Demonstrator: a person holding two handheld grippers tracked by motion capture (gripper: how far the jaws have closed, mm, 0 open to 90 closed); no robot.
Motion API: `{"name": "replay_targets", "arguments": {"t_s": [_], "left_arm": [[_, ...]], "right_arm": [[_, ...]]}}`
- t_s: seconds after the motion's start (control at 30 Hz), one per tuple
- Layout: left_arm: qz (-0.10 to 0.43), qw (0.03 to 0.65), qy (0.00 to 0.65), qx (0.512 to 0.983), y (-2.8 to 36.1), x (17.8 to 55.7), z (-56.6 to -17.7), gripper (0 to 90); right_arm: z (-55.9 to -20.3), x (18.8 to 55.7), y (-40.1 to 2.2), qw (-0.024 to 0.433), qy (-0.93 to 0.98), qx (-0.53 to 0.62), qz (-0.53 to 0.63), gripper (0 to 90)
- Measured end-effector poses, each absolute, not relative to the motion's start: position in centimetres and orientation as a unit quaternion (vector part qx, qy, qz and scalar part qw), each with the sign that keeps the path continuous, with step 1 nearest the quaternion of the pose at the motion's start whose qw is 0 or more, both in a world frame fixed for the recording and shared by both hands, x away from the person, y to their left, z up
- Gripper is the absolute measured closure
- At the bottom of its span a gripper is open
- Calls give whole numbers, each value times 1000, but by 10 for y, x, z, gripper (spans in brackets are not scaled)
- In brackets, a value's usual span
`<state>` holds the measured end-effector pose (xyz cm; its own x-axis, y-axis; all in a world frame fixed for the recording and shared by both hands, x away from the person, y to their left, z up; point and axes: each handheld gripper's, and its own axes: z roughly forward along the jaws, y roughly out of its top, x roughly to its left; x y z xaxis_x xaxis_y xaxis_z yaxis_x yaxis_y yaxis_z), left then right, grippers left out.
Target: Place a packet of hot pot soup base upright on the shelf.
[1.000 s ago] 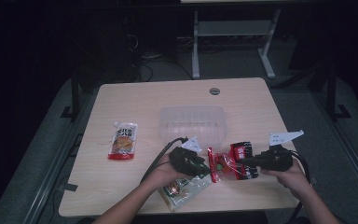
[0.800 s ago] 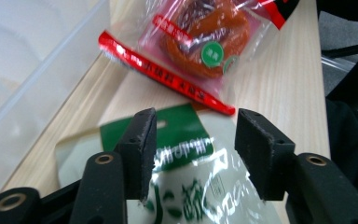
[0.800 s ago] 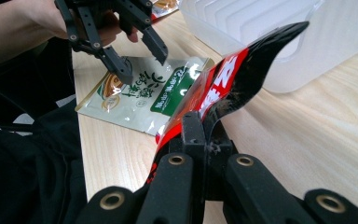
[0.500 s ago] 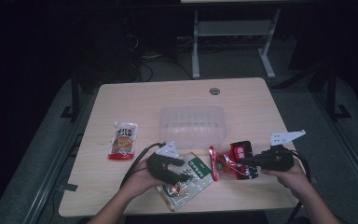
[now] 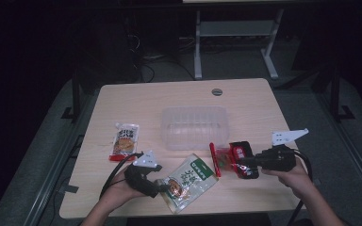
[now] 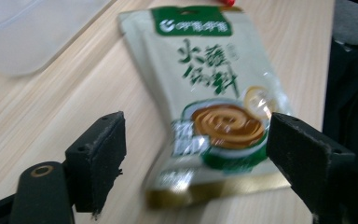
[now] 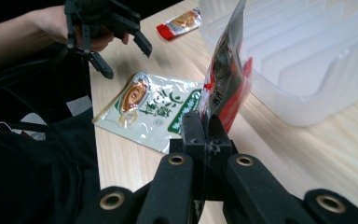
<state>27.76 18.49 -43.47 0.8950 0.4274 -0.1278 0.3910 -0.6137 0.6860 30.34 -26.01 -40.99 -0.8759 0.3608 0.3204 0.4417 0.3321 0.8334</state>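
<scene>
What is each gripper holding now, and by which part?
The right gripper is shut on the red packet, pinching its lower edge. The left gripper holds nothing; its jaws have just been opening over the green-and-white packet.

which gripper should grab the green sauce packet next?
Left. The left gripper has open jaws right by the green packet; the right gripper is shut on the red packet.

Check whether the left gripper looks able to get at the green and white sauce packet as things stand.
Probably yes: the left gripper, jaws just opened, sits at the near end of the green and white sauce packet, which lies flat on the table with nothing over it.
</scene>
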Motion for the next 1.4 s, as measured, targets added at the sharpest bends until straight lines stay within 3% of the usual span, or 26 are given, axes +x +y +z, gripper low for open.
{"name": "replay_targets", "arguments": {"t_s": [0.37,1.4], "left_arm": [[42,378,258,888,214,276,-434,162],[52,388,264,881,222,283,-437,154]], "right_arm": [[-391,304,-252,36,-806,-224,-547,900],[-352,359,-217,-5,-785,-211,-582,900]]}}
